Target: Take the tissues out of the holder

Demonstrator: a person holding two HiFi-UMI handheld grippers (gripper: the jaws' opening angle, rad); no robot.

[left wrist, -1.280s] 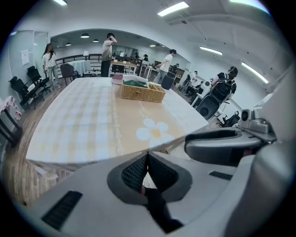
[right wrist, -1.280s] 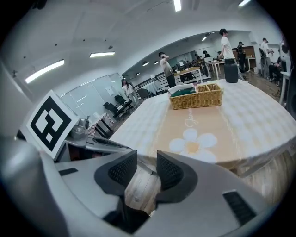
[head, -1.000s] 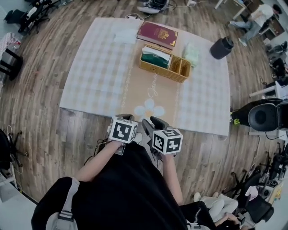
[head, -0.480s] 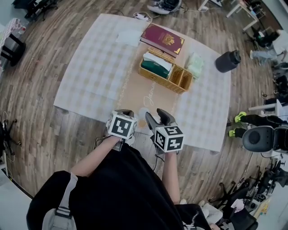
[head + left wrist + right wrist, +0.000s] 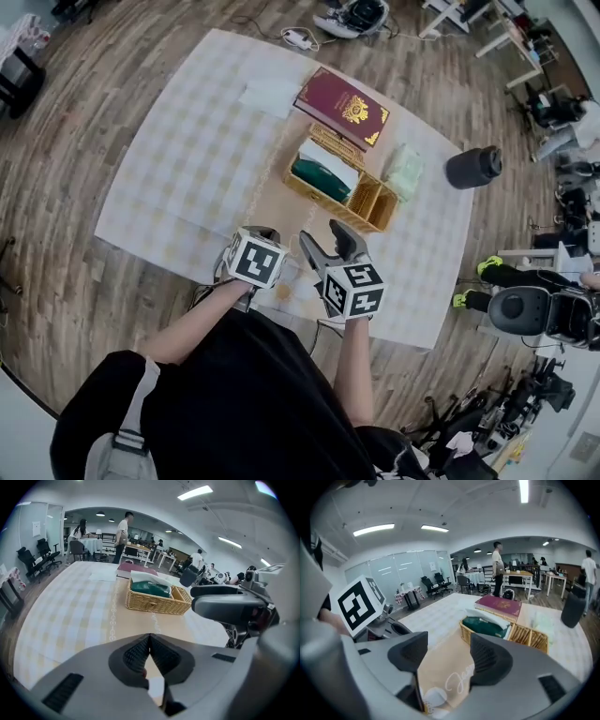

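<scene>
R claw (image 5: 446, 654) just opening, empty; L claw (image 5: 150, 638) closed; tissues (image 5: 324, 170) in basket (image 5: 323, 199)

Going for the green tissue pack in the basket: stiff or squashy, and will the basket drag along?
The tissue pack has a rumpled white top, so it probably squashes rather than stays stiff. Being soft tissue, it is likely light for its bulk. It fills its compartment, so the wicker basket may lift or slide with it.

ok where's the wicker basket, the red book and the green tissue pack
wicker basket (image 5: 152, 604), left gripper view, front wall
red book (image 5: 342, 106), head view, middle of cover
green tissue pack (image 5: 321, 178), head view, green wrapper
</scene>
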